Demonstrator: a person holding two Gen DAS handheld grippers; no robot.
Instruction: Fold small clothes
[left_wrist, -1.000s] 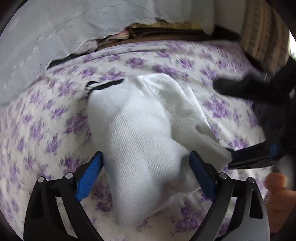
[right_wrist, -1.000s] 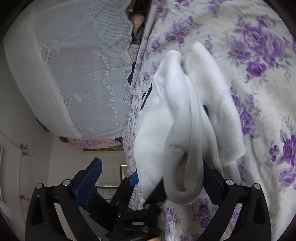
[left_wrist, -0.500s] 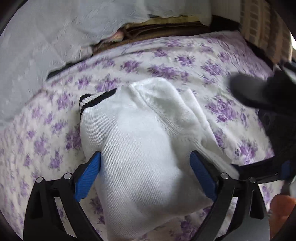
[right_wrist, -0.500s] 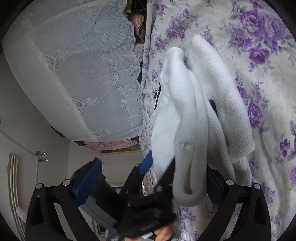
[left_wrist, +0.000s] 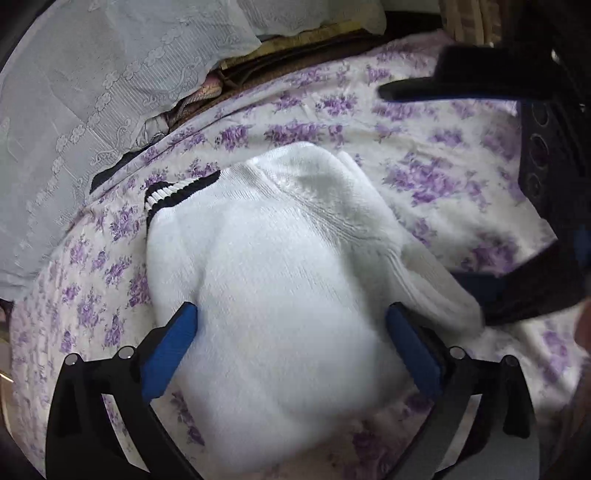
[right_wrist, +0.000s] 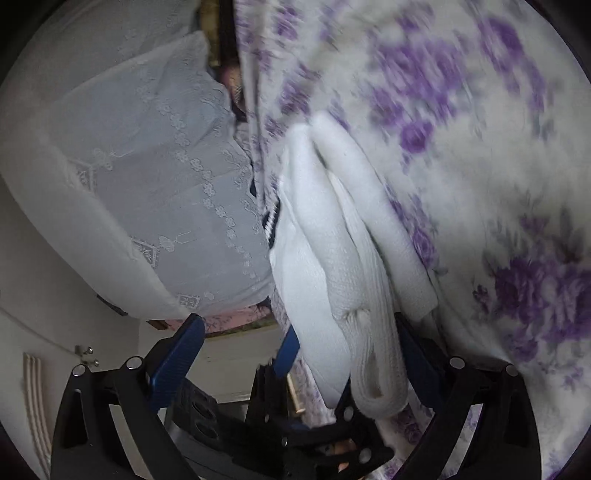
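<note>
The white knitted sock bundle is lying on the bed's cream sheet printed with purple flowers, a black-and-white striped cuff peeking out at its far left edge. A pale lace-trimmed cloth is hanging over the bedding behind.

The left gripper is pointing steeply down over the bundle, its blue-padded jaws standing wide apart on either side of the fat rounded end; they have just been opening further, and the sock is sitting between them without being pinched. The right gripper is coming in low from the side. Its jaws are also apart, and the ribbed open end of the sock is draping against the inner face of one blue pad, with the other pad well clear; no clamping shows.

The step in hand looks like tucking or rolling the bundle closed. To do it well, the person is probably best served by steadying the bulky end with the left jaws, closing gently so the knit is not squeezed out sideways, while the right jaws are catching only the ribbed cuff layer rather than the whole stack. The loose edge by the right pad could slip free, so the grip should be taken deep on the rib.
</note>
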